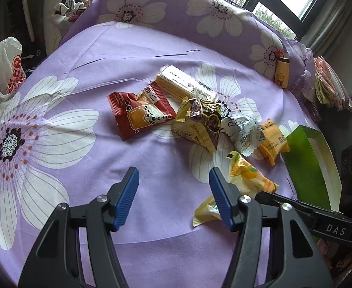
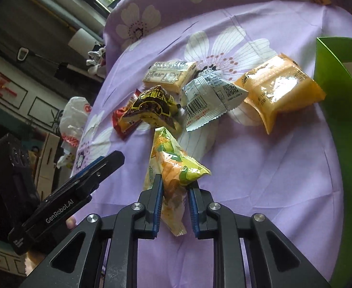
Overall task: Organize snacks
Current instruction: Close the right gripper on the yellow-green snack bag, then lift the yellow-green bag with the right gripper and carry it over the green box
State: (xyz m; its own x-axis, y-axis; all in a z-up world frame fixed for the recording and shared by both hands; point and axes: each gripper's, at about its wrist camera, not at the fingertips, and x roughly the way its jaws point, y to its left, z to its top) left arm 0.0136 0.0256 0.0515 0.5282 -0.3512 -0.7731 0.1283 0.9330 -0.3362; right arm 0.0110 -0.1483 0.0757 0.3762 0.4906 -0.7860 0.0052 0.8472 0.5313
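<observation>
Six snack packets show on the counter, which is covered with a purple cloth printed with big white flowers.

The right tongs are clamped on the yellow-green packet; their blue pads press its lower part from both sides, and its crumpled top stands up above the fingertips. In the left wrist view the same packet appears just to the right of the left tongs, with the black arm of the right tongs coming in from the right side.

The left tongs stand apart and nothing is between their blue fingers; under them is only the cloth.

The other packets lie together in a loose group farther on the counter:
- a red packet at the left of the group;
- a pale yellow wafer packet behind it;
- a brown and yellow packet in the middle, touching the red one;
- a white packet with a barcode beside it;
- an orange packet, nearest to the green box.

The green box stands at the right edge of the counter, and its inner wall is pale. I cannot tell what is inside it.

A white plastic bag with red letters sits at the left edge of the counter.
</observation>
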